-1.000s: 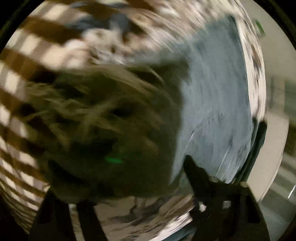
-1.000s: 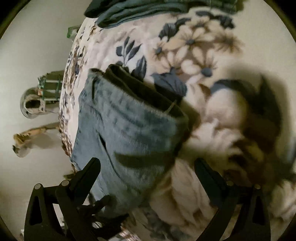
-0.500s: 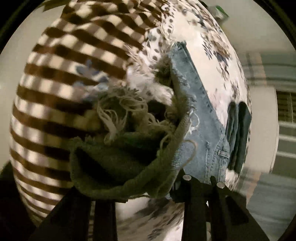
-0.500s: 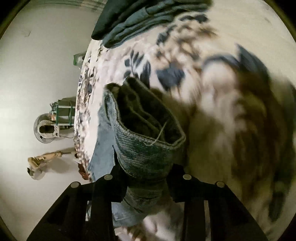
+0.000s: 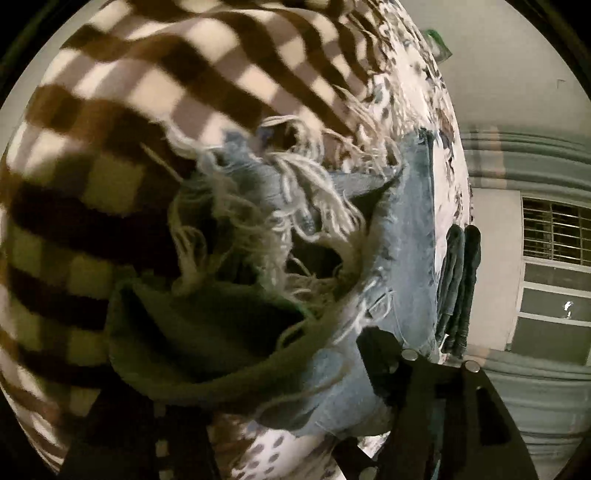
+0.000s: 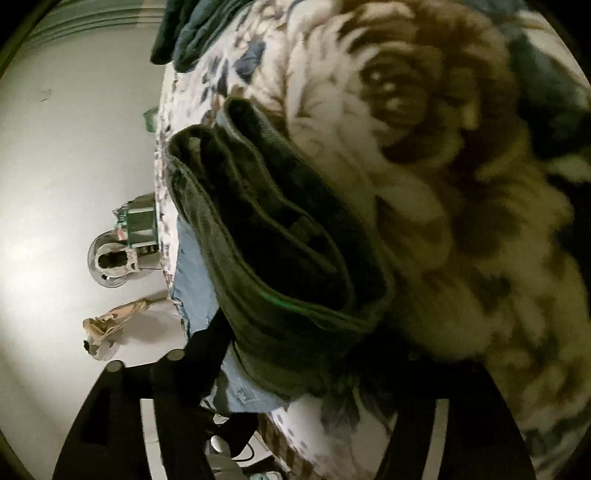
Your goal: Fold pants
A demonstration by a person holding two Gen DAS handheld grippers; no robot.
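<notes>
Left wrist view: closest in, the left hand-held gripper [image 5: 258,417] is clamped on the frayed hem end of the jeans [image 5: 402,258], the bunched denim filling the space between its dark fingers [image 5: 384,365]. White loose threads [image 5: 317,199] trail from the hem over the fold. Beyond that the blue leg of the jeans runs away along the floral bedspread [image 5: 447,177], with a brown-and-cream checked blanket [image 5: 147,92] lying to the left. Farther along the bed sits a stack of dark folded clothes [image 5: 461,280], and past the bed's edge a barred window [image 5: 557,232] shows on the wall.

Right wrist view: nearest, the right hand-held gripper [image 6: 306,391] is closed on the other end of the jeans [image 6: 273,236], which seems to be the waistband, though the fabric there is dark and blurred. The doubled layers stand up between the fingers [image 6: 207,354], lifted off the floral bedspread [image 6: 424,184]. A lighter blue part of the jeans hangs at the bed's edge. Farther off, the dark folded clothes [image 6: 195,33] lie at the top, and a round floor fan [image 6: 110,258] stands on the pale floor [image 6: 66,147] beside the bed.
</notes>
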